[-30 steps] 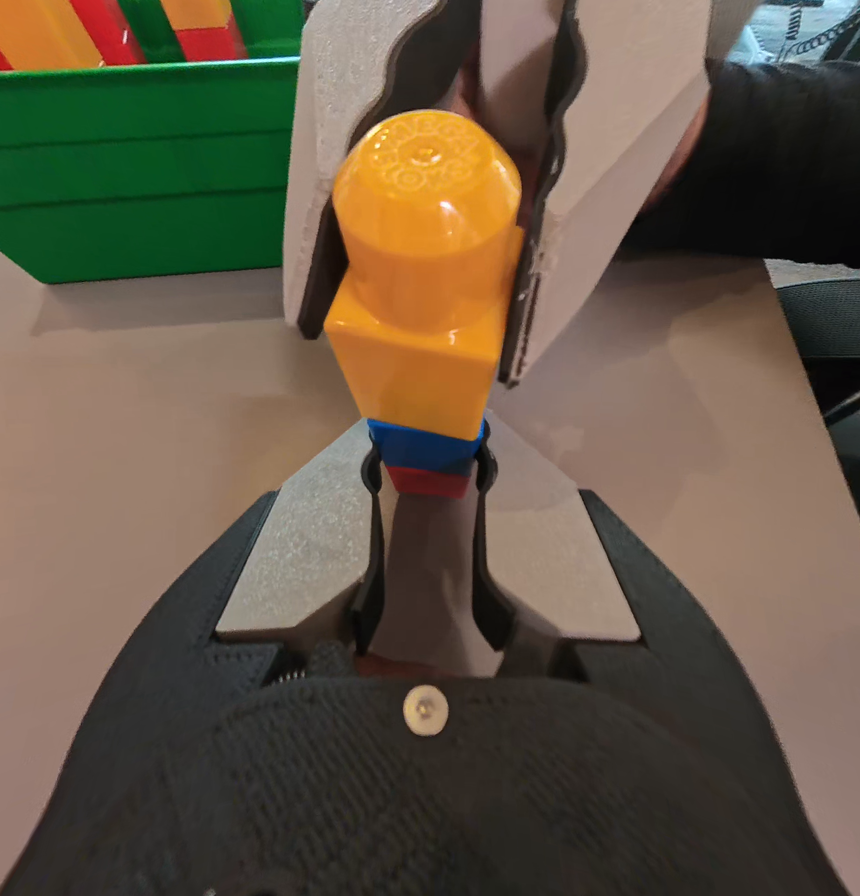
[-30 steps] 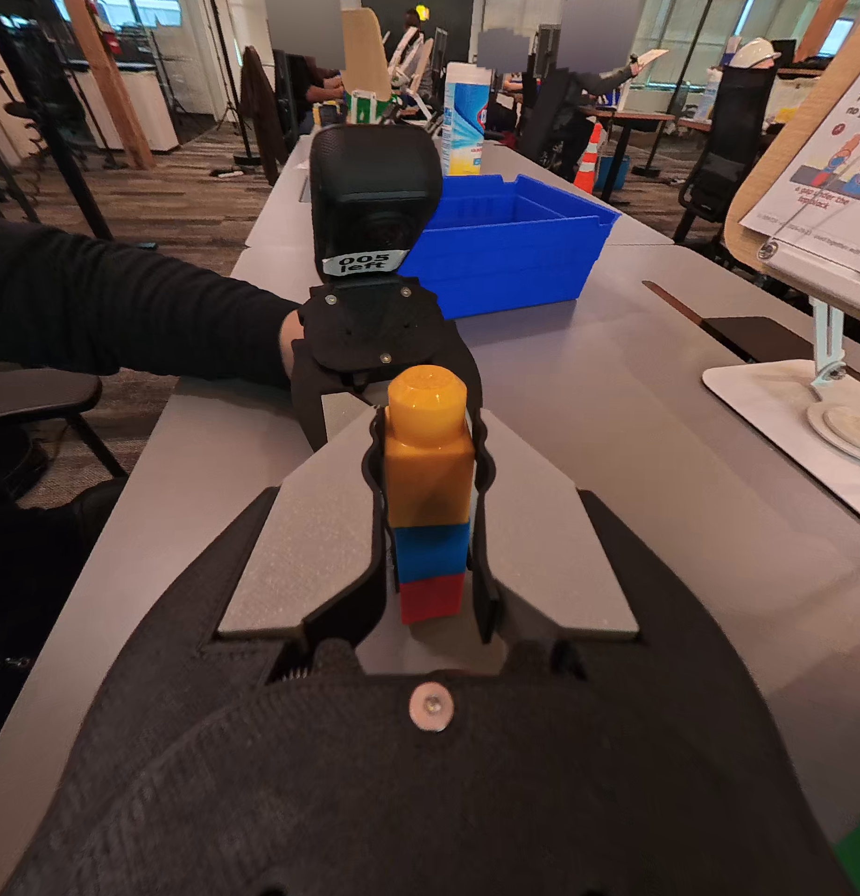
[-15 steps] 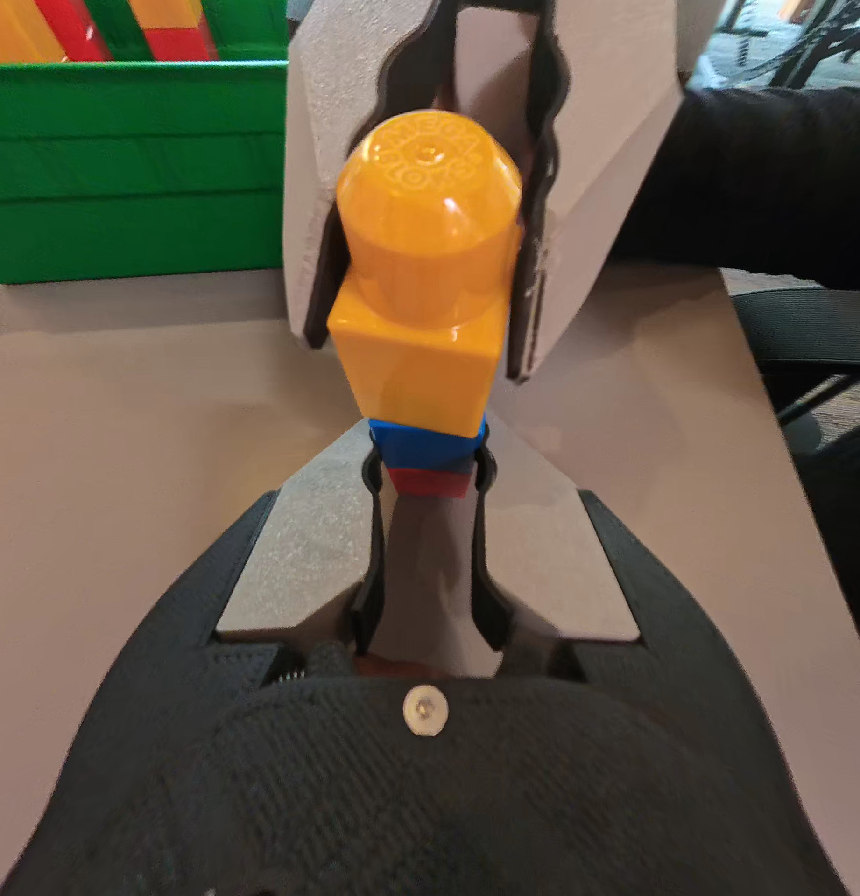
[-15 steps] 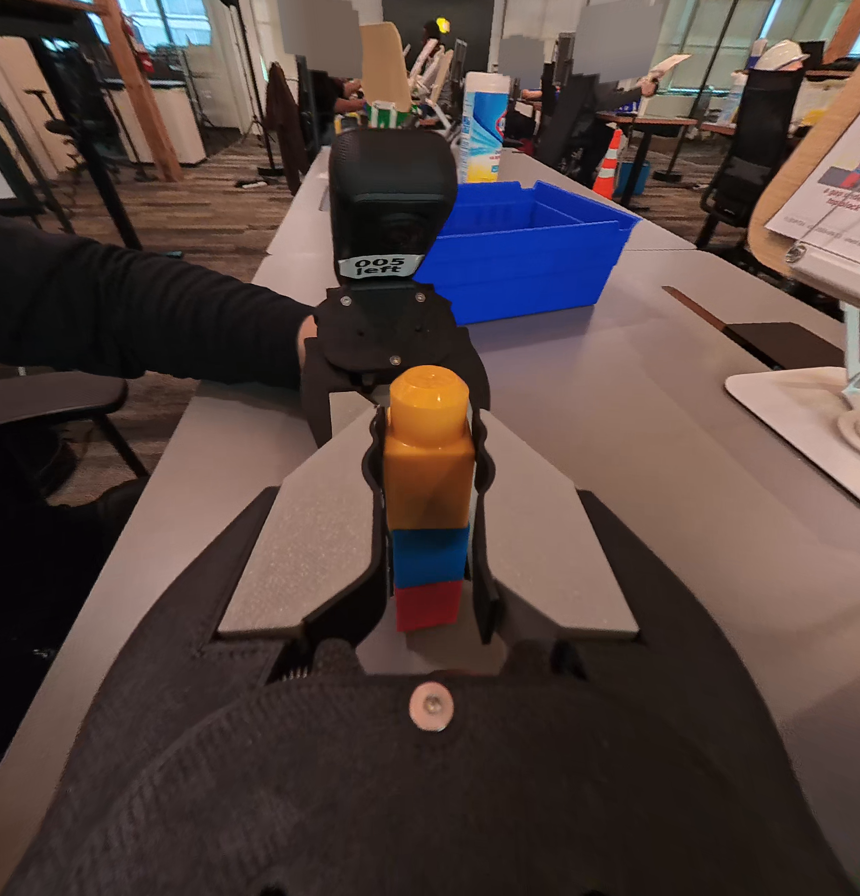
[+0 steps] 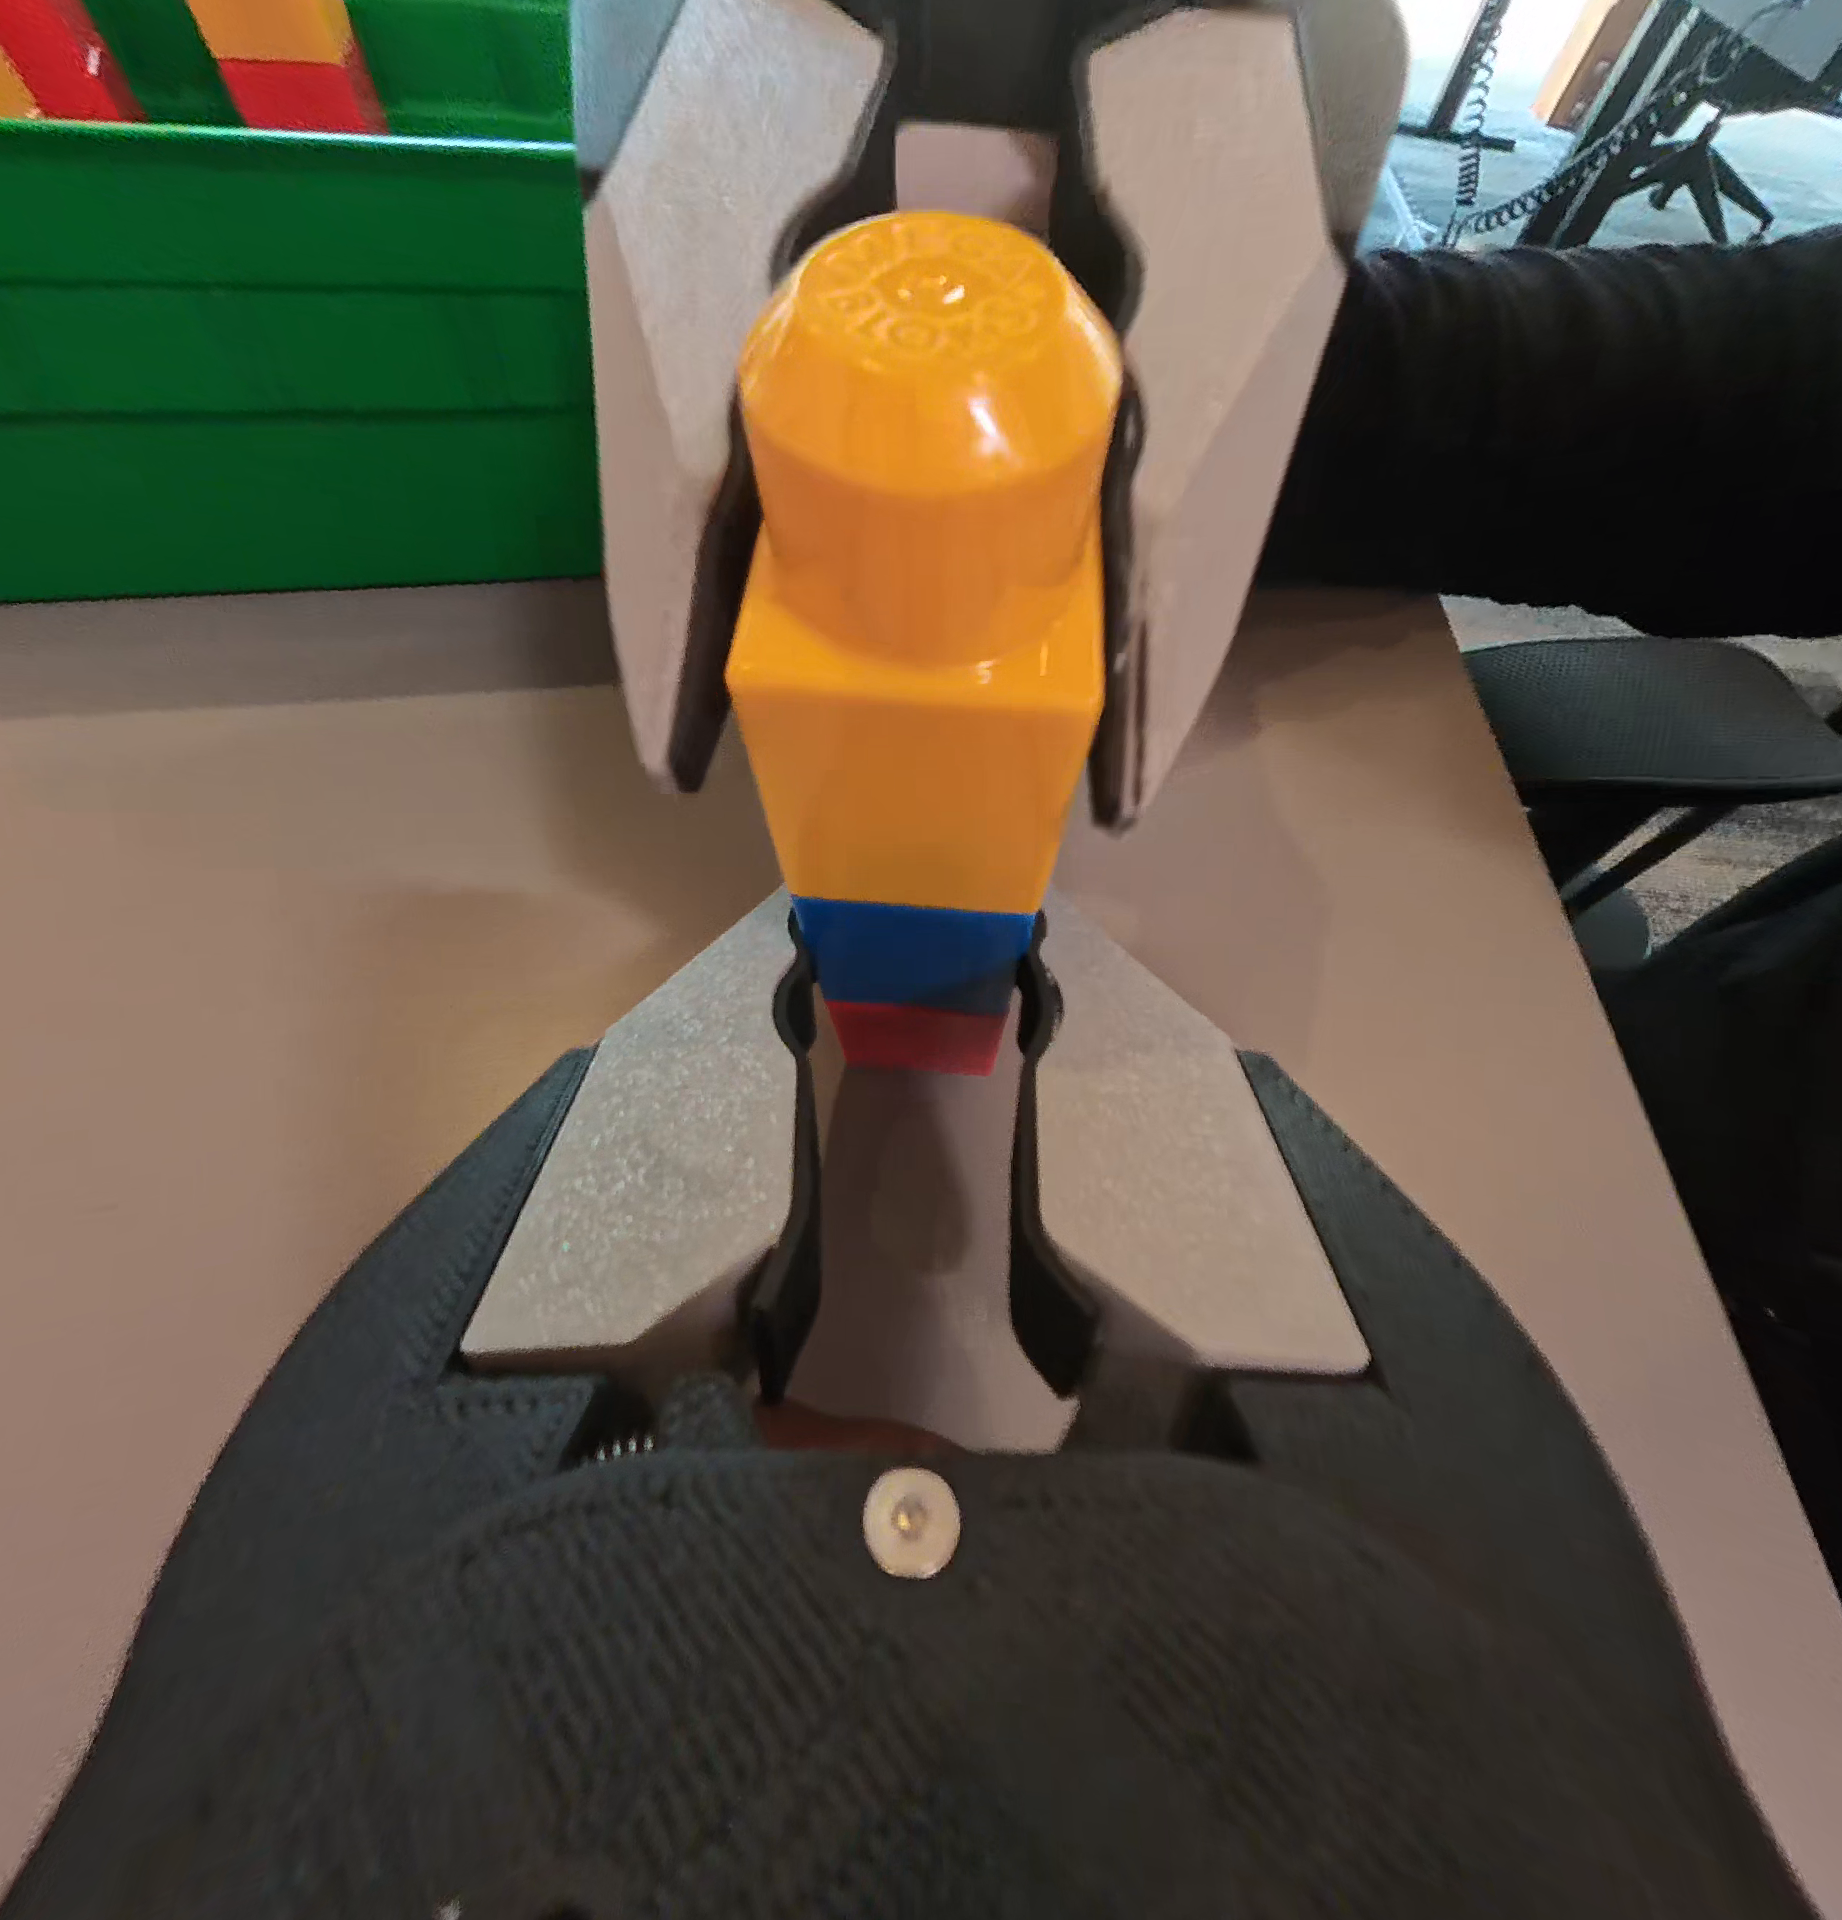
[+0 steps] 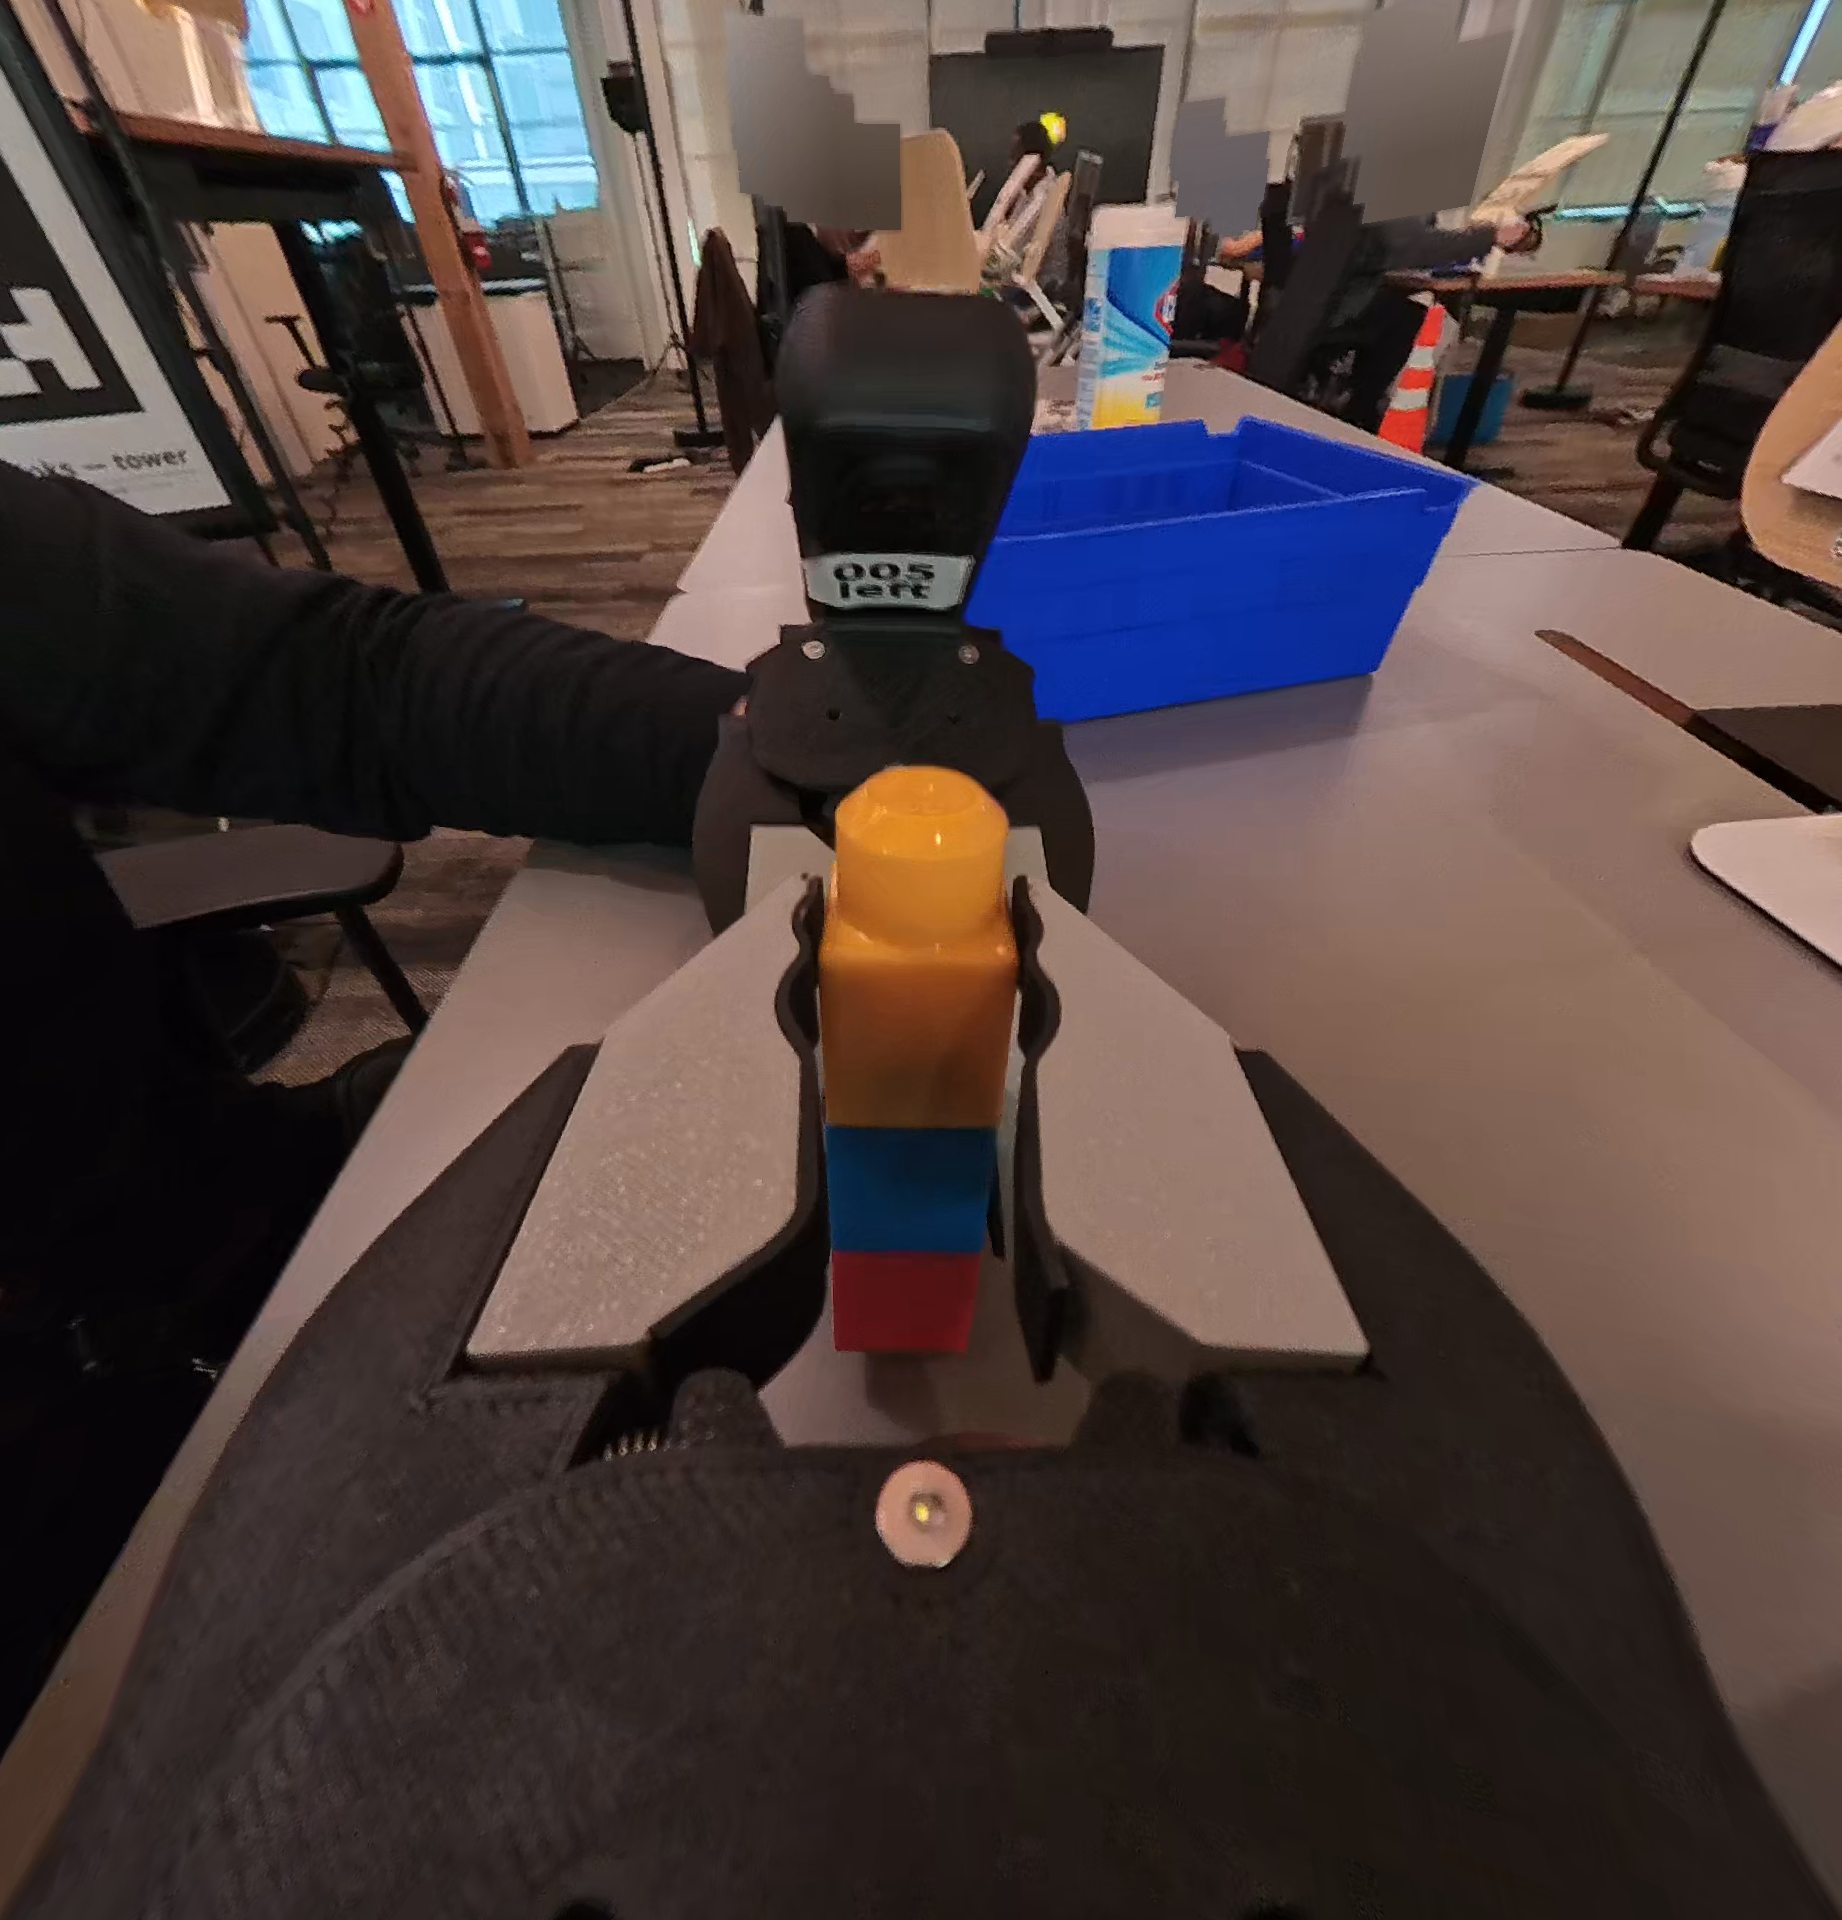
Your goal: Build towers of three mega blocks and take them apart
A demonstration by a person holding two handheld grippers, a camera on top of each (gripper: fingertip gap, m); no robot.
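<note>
Grippers unchanged: left gripper still clamps the blue block, right gripper the orange block; tower upright.

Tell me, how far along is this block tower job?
One tower looks built: orange block on blue block on red block. In hand: the left gripper pinches the blue block, the right gripper the orange one. Left: pulling them apart; no block is off yet.

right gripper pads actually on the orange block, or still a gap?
Touching. The right wrist view shows the right gripper with both pads pressed flush on the orange block sides; no gap visible.
</note>
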